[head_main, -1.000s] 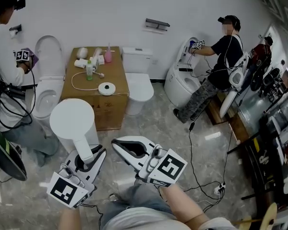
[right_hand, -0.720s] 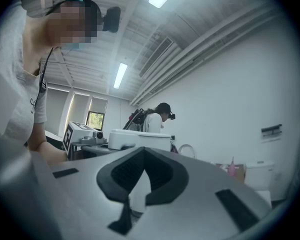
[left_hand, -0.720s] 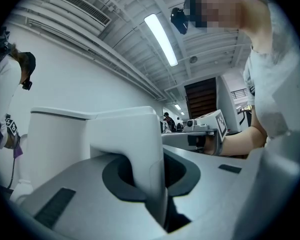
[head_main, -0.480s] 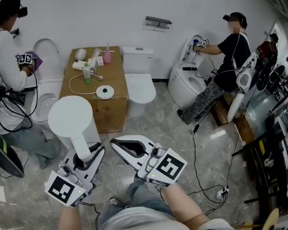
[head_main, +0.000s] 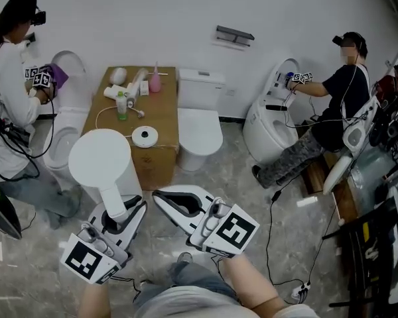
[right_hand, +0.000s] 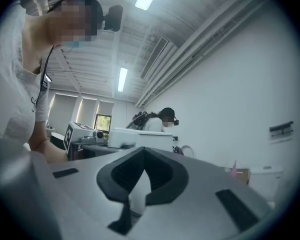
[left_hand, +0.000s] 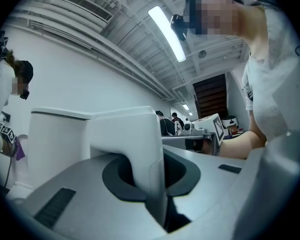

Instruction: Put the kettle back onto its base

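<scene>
Gripping kettle (head_main: 99,159) upright, handle (head_main: 111,199) toward left gripper (head_main: 119,212), base (head_main: 145,136) ahead.

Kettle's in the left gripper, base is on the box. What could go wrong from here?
1. The kettle hangs from the left gripper by its handle alone, and the right gripper is shut and empty. It may land tilted and miss the base.
2. The cord and green bottle lie close by and could be snagged or toppled.
3. The base sits near the cardboard box front edge, so a nudge might push it off.
</scene>
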Demonstrator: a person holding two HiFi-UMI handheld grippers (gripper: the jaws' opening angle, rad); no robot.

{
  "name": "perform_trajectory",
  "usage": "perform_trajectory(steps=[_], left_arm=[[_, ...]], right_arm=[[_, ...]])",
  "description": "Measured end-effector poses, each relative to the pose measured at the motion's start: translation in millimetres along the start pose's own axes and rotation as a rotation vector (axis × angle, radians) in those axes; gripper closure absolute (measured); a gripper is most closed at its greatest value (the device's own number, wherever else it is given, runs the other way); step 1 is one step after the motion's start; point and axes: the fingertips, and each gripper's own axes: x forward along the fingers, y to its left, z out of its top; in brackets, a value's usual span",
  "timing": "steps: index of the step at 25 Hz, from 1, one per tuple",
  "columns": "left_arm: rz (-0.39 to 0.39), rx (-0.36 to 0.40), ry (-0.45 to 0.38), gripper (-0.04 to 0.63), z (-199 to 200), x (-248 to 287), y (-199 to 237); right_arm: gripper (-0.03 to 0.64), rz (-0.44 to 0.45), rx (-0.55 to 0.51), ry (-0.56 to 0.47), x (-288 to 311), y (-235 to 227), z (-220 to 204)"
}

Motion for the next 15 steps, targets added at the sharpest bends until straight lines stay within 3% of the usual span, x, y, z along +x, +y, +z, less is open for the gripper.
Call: perform_trajectory(steps=[8, 15], left_arm=[[0.087, 0.038, -0.023, 0.541, 3, 63, 7], [0.122, 0.037, -0.012, 0.541, -6, 91, 17]], right_arm=[[0.609, 0.083, 0.003, -0.008, -27, -58, -5], [0.609, 0.104, 0.019, -0.019, -32, -98, -14]])
